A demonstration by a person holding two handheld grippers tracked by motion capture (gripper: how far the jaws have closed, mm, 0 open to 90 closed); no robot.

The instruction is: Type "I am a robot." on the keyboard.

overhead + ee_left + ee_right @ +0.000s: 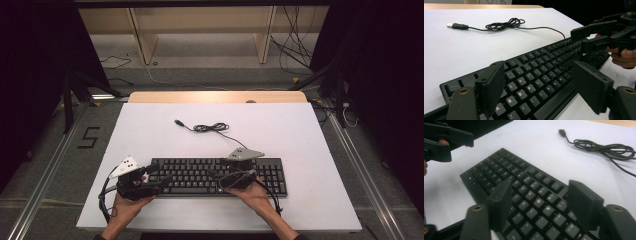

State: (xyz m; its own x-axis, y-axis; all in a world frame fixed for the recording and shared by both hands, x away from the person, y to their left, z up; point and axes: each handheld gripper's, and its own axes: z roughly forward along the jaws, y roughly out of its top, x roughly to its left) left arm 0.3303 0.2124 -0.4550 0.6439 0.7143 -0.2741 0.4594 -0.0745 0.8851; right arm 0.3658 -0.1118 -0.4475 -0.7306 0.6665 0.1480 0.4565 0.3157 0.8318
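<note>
table: white top [300, 130], bare apart from the gear below.
keyboard: black keyboard [220, 176] lies flat near my edge, long side facing me; its cable [212, 128] trails away to a loose coil and plug, well apart.
step: looks like key pressing or gripping the board. I'd come down square and keep clear of the cable.
left gripper: [537, 86] jaws spread wide over the left letter keys, holding nothing.
right gripper: [539, 205] jaws spread wide above the O/P keys, empty; contact unclear.
</note>
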